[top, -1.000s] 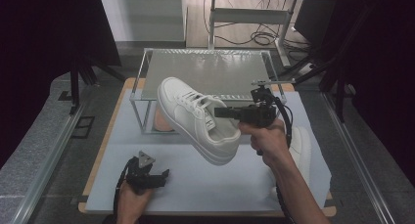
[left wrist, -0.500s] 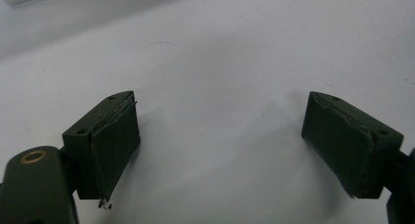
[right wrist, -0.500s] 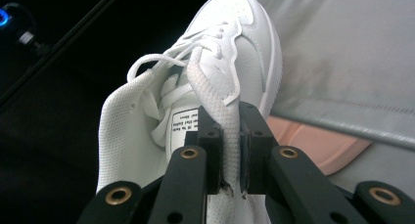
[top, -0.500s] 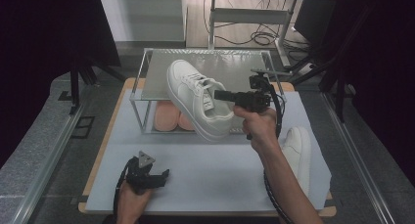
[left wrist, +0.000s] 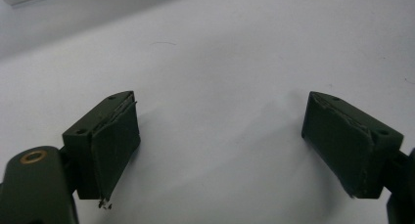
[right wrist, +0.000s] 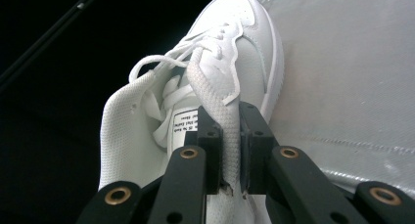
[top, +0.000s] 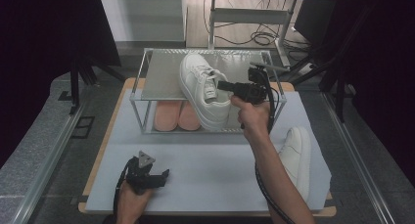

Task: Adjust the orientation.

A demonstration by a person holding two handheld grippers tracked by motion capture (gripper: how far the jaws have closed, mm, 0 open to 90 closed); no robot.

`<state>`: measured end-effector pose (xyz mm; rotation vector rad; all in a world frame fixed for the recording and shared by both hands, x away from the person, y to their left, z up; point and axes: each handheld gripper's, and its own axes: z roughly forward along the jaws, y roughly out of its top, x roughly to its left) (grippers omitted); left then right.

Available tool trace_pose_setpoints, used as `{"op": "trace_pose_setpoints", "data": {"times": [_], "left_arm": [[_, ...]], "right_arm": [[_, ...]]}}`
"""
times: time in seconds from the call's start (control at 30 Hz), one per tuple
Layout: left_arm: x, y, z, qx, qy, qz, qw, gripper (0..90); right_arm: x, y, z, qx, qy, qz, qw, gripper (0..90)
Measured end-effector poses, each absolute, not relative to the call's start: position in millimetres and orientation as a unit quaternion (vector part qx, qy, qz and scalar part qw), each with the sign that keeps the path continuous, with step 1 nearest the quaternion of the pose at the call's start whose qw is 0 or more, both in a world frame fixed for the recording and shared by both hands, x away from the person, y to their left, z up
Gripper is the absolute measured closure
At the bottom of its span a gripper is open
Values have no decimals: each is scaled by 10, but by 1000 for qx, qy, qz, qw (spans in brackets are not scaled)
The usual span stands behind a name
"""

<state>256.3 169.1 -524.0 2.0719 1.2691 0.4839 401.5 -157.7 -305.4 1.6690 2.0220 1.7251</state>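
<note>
A white sneaker (top: 203,89) hangs over the top shelf of a small metal rack (top: 161,77), its toe pointing away. My right gripper (top: 222,85) is shut on the sneaker's collar beside the opening; in the right gripper view the jaws pinch the mesh edge of the sneaker (right wrist: 230,131) between them (right wrist: 228,153). A second white sneaker (top: 296,153) lies on the white table (top: 205,170) at the right, partly behind the right forearm. My left gripper (top: 164,175) rests low near the table's front left, jaws wide apart over bare table (left wrist: 220,141), nothing between them.
A pair of pink insoles or soles (top: 177,115) sits on the rack's lower level. The rack's posts and rim (top: 142,114) stand in front of the held sneaker. Dark frames and cables (top: 259,38) surround the table's far side.
The right gripper has carried the sneaker away from me and up over the rack's top shelf, turning its toe further away. The left gripper has stayed put.
</note>
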Motion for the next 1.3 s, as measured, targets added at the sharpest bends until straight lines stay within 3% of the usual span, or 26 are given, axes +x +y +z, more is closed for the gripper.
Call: {"op": "trace_pose_setpoints", "data": {"times": [0.3, 0.93, 1.3], "left_arm": [[2562, 1691, -5240, 790, 485, 185, 326, 140], [2560, 1689, -5240, 791, 484, 185, 326, 142], [2560, 1685, -5242, 789, 486, 185, 328, 142]], "right_arm": [[4119, -1525, -3061, 550, 628, 550, 6, 795], [4107, -1545, -3003, 494, 649, 578, 21, 530], [3870, -1770, -2886, 450, 660, 600, 45, 512]]}}
